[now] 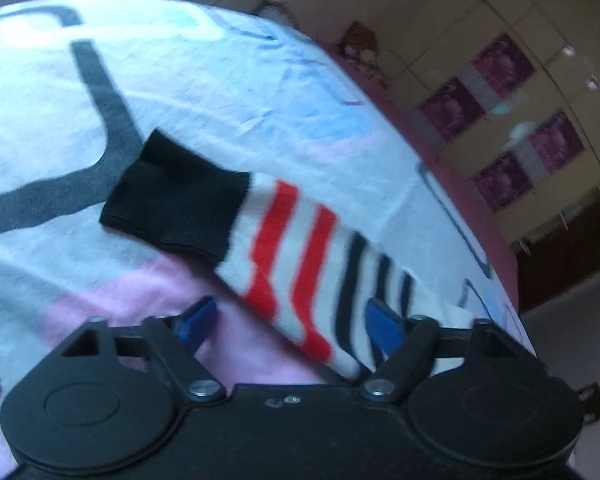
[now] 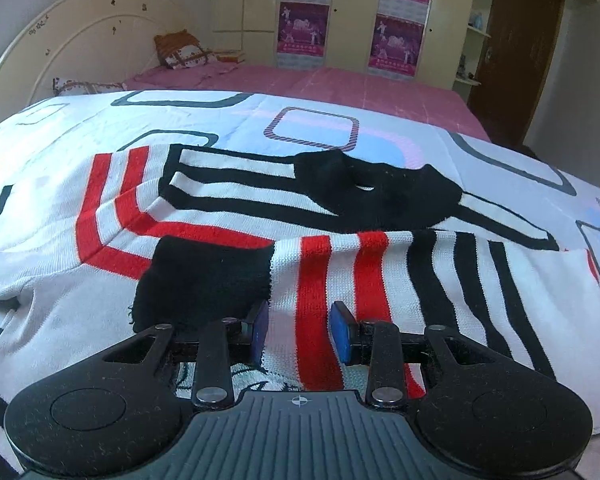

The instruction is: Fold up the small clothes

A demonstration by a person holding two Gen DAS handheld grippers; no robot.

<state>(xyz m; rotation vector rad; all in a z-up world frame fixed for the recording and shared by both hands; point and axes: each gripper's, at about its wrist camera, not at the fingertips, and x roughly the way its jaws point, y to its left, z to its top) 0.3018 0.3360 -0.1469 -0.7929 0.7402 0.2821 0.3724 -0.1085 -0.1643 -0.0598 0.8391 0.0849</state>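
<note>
A small white sweater [image 2: 228, 208] with red and black stripes and a black collar lies on a patterned sheet [image 2: 312, 136] on the bed. One sleeve [image 2: 340, 280] with a black cuff is folded across its body. My right gripper [image 2: 300, 332] is open, its blue pads on either side of the sleeve's red stripes. In the left wrist view the other sleeve [image 1: 292, 264] with its black cuff [image 1: 172, 200] lies stretched out on the sheet [image 1: 204, 80]. My left gripper [image 1: 292, 324] is open over that sleeve's shoulder end.
The sheet covers a pink mattress [image 2: 340, 80]. Pillows [image 2: 184, 54] lie near the cream headboard [image 2: 80, 32]. A wardrobe with purple posters [image 2: 396, 20] and a brown door [image 2: 512, 52] stand beyond the bed.
</note>
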